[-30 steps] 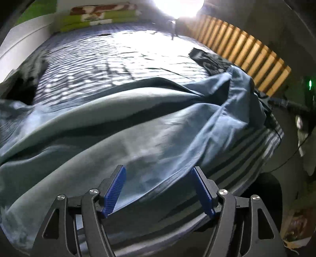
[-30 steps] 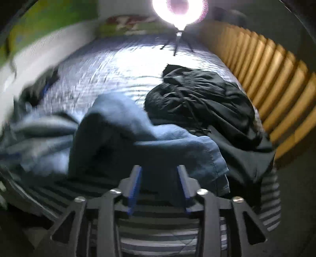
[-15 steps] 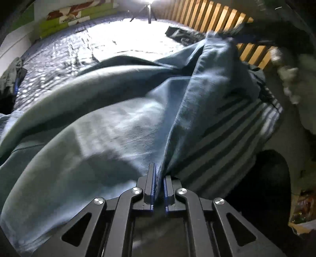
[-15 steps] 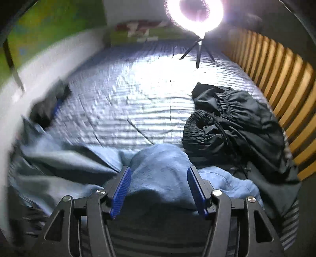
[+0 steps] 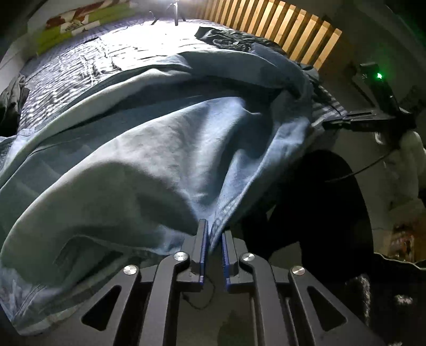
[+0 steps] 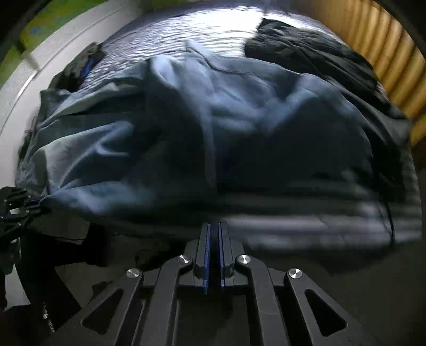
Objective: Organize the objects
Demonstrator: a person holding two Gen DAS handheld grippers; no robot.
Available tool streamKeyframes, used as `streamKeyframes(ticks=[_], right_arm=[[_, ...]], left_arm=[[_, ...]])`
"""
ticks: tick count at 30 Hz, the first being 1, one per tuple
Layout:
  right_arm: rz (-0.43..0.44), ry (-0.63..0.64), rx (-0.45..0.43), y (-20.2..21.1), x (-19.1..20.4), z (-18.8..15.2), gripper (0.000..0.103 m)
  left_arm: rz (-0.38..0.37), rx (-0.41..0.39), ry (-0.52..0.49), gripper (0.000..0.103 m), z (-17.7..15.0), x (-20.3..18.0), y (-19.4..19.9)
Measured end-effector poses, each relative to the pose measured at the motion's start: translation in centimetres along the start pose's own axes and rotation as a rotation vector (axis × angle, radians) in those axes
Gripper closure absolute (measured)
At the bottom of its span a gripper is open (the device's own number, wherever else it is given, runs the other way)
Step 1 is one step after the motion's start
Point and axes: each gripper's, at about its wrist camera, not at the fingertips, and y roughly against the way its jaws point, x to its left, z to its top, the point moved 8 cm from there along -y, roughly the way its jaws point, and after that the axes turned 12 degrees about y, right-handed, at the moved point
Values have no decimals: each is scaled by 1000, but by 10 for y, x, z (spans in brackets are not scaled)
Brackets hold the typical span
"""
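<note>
Two grippers work at the near edge of a bed. Nearest in the left wrist view, the left gripper [image 5: 213, 234] has its blue-padded jaws drawn narrow, with the hem of a large, soft blue cotton garment [image 5: 165, 149] pinched between the pads; the gap is easing slightly wider, yet the cloth stays between them. From that pinched corner the garment rises in broad folds and spreads away across the bed, a paler lining showing along its upper fold.

In the right wrist view, blurred by motion, the right gripper [image 6: 213, 231] has its jaws closed almost together at the bed's near edge. Whether any cloth lies between them cannot be told from the blur. Just beyond its tips runs the striped grey-and-white bedsheet [image 6: 319, 213], and on it the same blue garment [image 6: 213, 119] lies heaped. At the far left of this view the other gripper's tips meet the garment's corner.

Farther back, a crumpled black jacket-like garment [image 6: 319, 58] lies beside the blue one, next to the wooden slatted bed rail [image 5: 279, 29]. A small dark bundle of cloth [image 6: 80, 64] sits near the white wall side. Beyond, bare striped sheet shines under strong light, and a thin black tripod [image 5: 173, 13] stands at the far end, near green and patterned pillows [image 5: 69, 24].
</note>
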Motion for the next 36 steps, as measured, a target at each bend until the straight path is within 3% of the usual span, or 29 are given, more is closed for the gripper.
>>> streamKeyframes(ticks=[2,3,5,9,14,15,16,17,20,24,26,28,30,32,34,35,36], right_arm=[[-48,-14,-75,24,-13,7,89],[-72,-16,-111,35,-18,16,72],[-116,-22,-185,53,-26,44,49],[-77,21,-238,55,-12,100,49],[-128,73,-144,14,1,142,50],[-142,81,-124,7,-1,143,61],[-172,79,-113,4,-4,140,74],[-185,54,-105,3,-11,135,96],[-132,-88,-139,17,-36,111,100],[-193,-231,-153,46,-74,54,100],[-195,-291,-68,43,-89,3,98],[-265,-315,18,38,-104,-35,97],[-328,-326,8,48,-117,-54,97],[-317,-331,-72,67,-121,-46,92],[-269,-302,-141,80,-116,-24,72],[-240,-267,-171,82,-111,-8,57],[-228,-230,-200,83,-106,11,54]], left_arm=[[-10,-19,10,90,4,6,13],[-11,-36,14,89,7,9,20],[23,-73,25,89,19,20,30],[25,-112,109,88,37,42,37],[12,-111,176,88,34,50,32],[20,-111,183,88,34,53,29],[29,-112,187,88,34,54,24],[32,-110,190,88,36,54,20],[35,-95,183,88,35,55,12],[31,-75,164,88,37,50,-2],[27,-69,155,88,38,47,-7],[24,-64,145,88,40,45,-10],[26,-65,139,88,43,44,-11],[31,-68,138,88,47,46,-10],[53,-87,139,87,53,52,-4],[66,-97,139,87,55,55,0],[86,-111,137,86,58,61,5]])
